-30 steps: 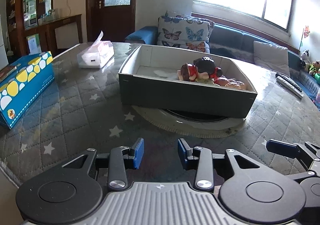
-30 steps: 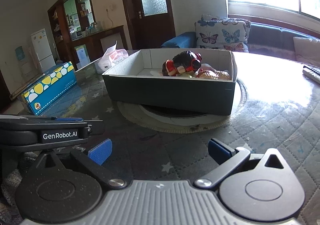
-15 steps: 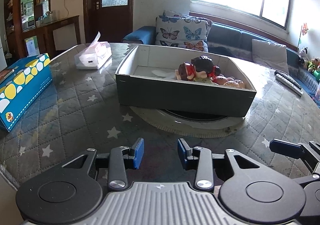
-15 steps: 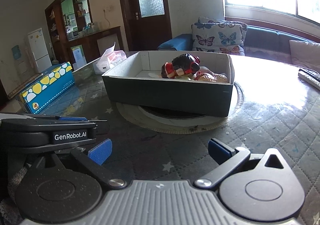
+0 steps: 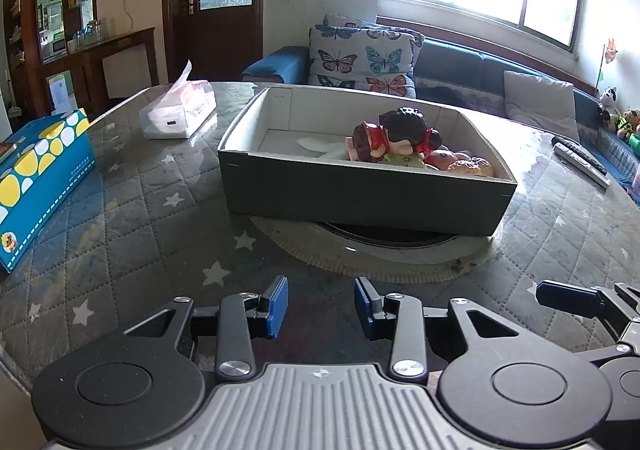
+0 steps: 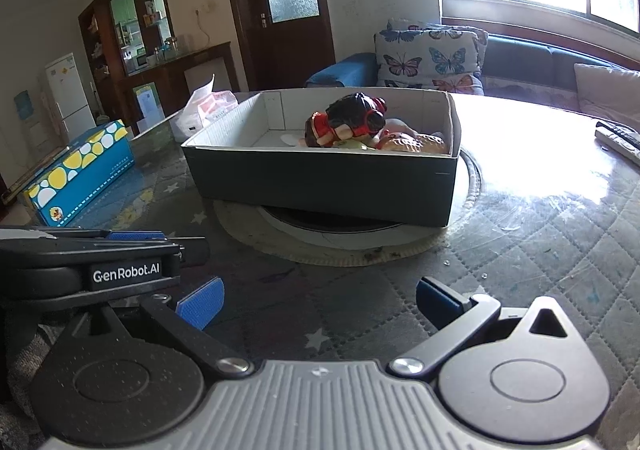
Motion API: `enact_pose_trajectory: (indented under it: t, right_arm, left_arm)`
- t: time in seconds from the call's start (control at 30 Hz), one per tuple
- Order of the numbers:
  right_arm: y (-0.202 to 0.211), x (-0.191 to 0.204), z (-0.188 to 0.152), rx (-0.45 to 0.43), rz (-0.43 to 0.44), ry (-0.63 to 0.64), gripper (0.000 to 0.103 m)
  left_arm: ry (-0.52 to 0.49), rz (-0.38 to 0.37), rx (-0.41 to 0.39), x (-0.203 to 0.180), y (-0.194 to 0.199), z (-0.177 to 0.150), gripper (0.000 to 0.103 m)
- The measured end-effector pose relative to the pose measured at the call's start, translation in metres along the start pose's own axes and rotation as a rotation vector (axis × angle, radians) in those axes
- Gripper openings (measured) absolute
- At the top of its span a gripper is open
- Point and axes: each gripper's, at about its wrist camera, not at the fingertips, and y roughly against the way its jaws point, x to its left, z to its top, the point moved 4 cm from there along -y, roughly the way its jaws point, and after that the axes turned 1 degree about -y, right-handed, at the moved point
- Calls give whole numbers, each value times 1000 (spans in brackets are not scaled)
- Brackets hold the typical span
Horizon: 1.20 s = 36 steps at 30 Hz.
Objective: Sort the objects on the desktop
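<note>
Far left on the quilted surface a blue box w/ yellow dots is seen, lying flat near the edge; further in, a tissue pack is set just left of the tray, apart from it. At centre the dark cardboard tray is propped on a round turntable, front edge overhanging the disc; inside it, toward the right end, a red-and-black doll is piled on other small toys, so most sorting is judged done already. Left tongs are held low in front of the tray, gap narrow, having just been closing, w/ nothing between the pads. Right tongs are spread wide, also empty, hovering over bare surface near the left pair. At far right two remote controls are seen by the surface edge, well apart from the tray. The step in hand is judged to be a reach for whichever loose item is picked next. If remotes are meant, the right tongs are better placed; approach across the short side is advised, pads squared to the long edges, no closing until the item sits fully between. The tray shouldn't be nudged, since it can likely swivel on the disc.
</note>
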Motion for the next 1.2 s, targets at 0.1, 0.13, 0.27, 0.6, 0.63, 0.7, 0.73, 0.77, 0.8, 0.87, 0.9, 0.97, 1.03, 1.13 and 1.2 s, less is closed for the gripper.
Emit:
enact_pose_trajectory:
  t: [0.1,0.13,0.27,0.6,0.63,0.7,0.73,0.77,0.8,0.87,0.9,0.97,1.03,1.13,1.2]
  right_arm:
    - [-5,-2,3,5,-14,5,103]
    - [-7,-3,4,10,-19,6,103]
    - [-17,-8,8,24,-28,-6,103]
    - [-37,-22,18,47,-67,-30,103]
    - [-38,-24,19,47,-71,-33,103]
    - [-41,-27,23,44,-78,-36,103]
    - [-43,-28,24,44,-85,-39,103]
    - [-44,-29,26,43,-90,-41,103]
    - [-45,-30,28,42,-92,-42,103]
    - [-49,-32,31,40,-96,-45,103]
    - [-50,-32,32,40,-98,-45,103]
    - [-53,-33,34,42,-99,-50,103]
    - [-56,-34,36,45,-97,-56,103]
    - [-60,-35,37,46,-96,-58,103]
    - [-62,-35,38,47,-98,-55,103]
  left_arm:
    - [2,-5,3,-1,-5,4,39]
    - [2,-7,4,-1,-6,6,39]
    - [-2,-9,-9,-2,-12,13,39]
    - [-7,-13,-9,-4,-31,27,39]
    - [-12,-14,-9,-5,-33,28,39]
    - [-17,-8,-11,-5,-36,32,39]
    - [-18,-5,-14,-5,-38,34,39]
    - [-19,-5,-13,-5,-39,36,39]
    - [-21,-8,-13,-5,-40,37,39]
    - [-26,-5,-15,-5,-43,40,39]
    - [-28,-1,-14,-5,-45,41,39]
    - [-30,-3,-12,-6,-47,43,39]
    - [-31,2,-10,-6,-50,44,39]
    - [-36,2,-5,-7,-54,45,39]
    - [-40,4,-3,-8,-56,46,39]
